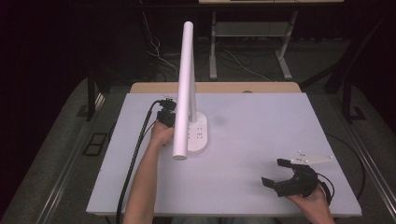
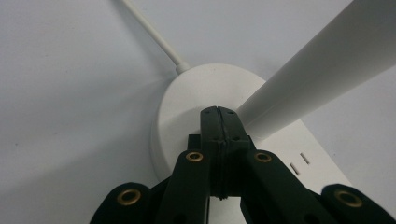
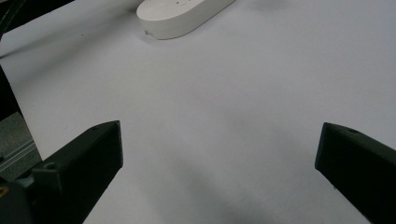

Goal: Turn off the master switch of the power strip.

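Observation:
A white desk lamp stands on the white table [image 1: 261, 140] left of centre, with an oval base [image 1: 200, 133] and a long tube arm [image 1: 187, 79] leaning toward the camera. My left gripper [image 1: 166, 115] sits against the base's left side, partly behind the tube. In the left gripper view its jaws [image 2: 218, 114] are pressed together over the base [image 2: 187, 102], beside the foot of the tube [image 2: 322, 65], with nothing between them. My right gripper [image 1: 273, 171] rests near the front right, jaws wide apart over bare table [image 3: 219, 140]. The base [image 3: 182, 16] lies far ahead of it.
The lamp's thin white cord [image 2: 154, 35] runs away from the base across the table. A black cable [image 1: 135, 158] trails from my left gripper off the front edge. A wooden strip [image 1: 215, 87] borders the far edge; beyond it are desk legs and floor cables.

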`<state>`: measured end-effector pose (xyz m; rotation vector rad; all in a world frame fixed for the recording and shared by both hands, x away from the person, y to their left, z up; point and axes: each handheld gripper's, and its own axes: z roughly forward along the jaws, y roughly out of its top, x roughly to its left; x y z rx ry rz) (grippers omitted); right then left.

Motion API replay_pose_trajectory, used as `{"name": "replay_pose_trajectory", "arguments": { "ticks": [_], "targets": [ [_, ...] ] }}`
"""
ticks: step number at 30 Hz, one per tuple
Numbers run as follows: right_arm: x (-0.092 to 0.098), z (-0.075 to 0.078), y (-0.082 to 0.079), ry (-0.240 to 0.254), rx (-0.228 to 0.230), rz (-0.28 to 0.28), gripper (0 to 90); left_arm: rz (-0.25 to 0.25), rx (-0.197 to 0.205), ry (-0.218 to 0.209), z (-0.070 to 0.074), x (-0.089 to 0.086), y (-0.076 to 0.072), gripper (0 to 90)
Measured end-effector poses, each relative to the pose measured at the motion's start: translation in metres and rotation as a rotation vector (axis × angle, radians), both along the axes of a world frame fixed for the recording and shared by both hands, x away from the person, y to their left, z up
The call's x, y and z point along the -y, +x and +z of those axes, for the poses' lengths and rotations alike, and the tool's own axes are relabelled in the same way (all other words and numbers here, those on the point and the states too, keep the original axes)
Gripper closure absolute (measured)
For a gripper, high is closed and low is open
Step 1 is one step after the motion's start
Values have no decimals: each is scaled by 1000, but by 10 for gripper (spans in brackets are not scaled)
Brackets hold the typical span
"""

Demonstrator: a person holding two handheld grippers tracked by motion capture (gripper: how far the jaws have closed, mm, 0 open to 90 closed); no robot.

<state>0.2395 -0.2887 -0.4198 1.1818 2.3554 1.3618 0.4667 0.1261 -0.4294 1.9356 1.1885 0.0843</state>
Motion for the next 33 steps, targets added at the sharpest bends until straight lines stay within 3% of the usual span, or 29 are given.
{"name": "replay_pose_trajectory", "arguments": {
  "ticks": [4, 6, 9, 12, 16, 33],
  "targets": [
    [1, -1, 1, -2, 0, -2, 2, -16, 17, -3, -1, -1, 0, 900],
    [0, -1, 2, -2, -1, -1, 2, -11, 19, -30, 0, -3, 1, 900],
    [0, -2, 3, -3, -9, 0, 2, -5, 19, 10, 4, -5, 2, 900],
    [-1, -3, 3, -6, -14, 2, 2, 0, 13, -2, 3, -8, 2, 900],
    [-1, -3, 4, -10, -14, 2, 2, 4, 44, 22, 7, -9, 1, 899],
    [-1, -5, 6, -11, -23, -3, 2, -11, 134, 19, 41, -32, -13, 855]
  ]
}}
